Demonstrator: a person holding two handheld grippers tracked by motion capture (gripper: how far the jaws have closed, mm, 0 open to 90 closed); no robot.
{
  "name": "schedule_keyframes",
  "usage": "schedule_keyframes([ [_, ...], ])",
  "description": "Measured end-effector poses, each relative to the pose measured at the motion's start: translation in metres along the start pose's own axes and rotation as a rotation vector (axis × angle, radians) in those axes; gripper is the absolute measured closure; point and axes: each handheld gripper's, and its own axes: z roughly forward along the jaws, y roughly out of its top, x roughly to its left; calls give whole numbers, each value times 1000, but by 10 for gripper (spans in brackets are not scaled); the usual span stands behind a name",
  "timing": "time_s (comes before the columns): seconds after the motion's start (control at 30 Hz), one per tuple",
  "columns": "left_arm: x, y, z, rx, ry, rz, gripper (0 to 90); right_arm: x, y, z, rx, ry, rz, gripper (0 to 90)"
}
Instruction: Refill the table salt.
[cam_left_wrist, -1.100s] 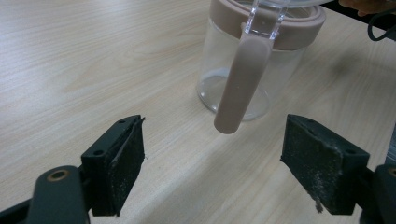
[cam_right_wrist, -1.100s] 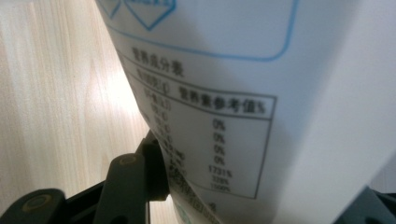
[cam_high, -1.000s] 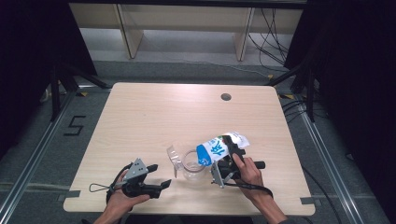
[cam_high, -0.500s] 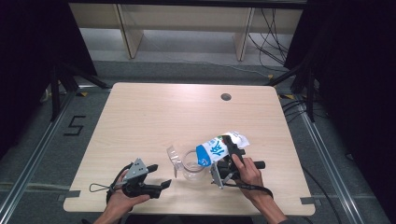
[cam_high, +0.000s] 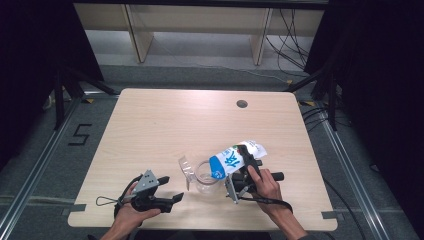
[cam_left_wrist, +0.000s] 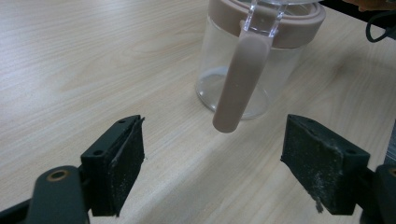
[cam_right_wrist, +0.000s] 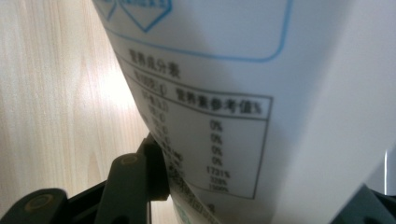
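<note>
Resting at the near edge of the desk (cam_high: 150, 120), the left tongs (cam_high: 176, 198) sit in the person's left hand (cam_high: 131, 216) with their jaws spread wide and nothing between them. In the left gripper view both black pads (cam_left_wrist: 125, 163) show worn, dusty faces, and the bare wood lies between them. Just beyond stands a clear jar (cam_left_wrist: 243, 60) with a dusty-pink collar and a pink handle (cam_left_wrist: 239, 84) hanging down its side; the top of the jar is cut off by the frame, so its opening cannot be seen there.

To the right, the right tongs (cam_high: 240, 172) are clamped on a white and blue bag (cam_high: 235, 159), held tilted with its lower end over the mouth of the jar (cam_high: 206, 176). The right hand (cam_high: 267, 187) covers much of the tool, so the jaws are hard to make out from above. In the right gripper view the bag (cam_right_wrist: 261, 93) sits close against the lens, with a blurred printed table of figures, and one jaw presses on its lower left while the other is mostly cut off at the corner. Whether anything is coming out of the bag cannot be told. A clear lid flap (cam_high: 186, 167) stands beside the jar, hard to trace against the wood.

The desk is pale wood grain with a round cable hole (cam_high: 242, 104) near its far edge. Around it lies grey floor with a marked number (cam_high: 80, 135), metal rails, dark curtains at both sides, and pale shelving (cam_high: 200, 25) with loose cables (cam_high: 285, 45) at the back.
</note>
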Motion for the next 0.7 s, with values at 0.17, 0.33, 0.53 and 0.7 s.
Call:
schedule_keyframes([
  [0.17,0,0,0,-1,-2,4,204,-2,1,-1,2,-7,-29,524],
  [0.33,0,0,0,0,0,4,204,0,0,-1,2,-6,-4,526],
  [0.53,0,0,0,-1,0,2,204,0,0,-1,6,-3,-3,526],
  [0.7,0,0,0,0,1,1,204,0,0,-1,3,-7,-4,528],
])
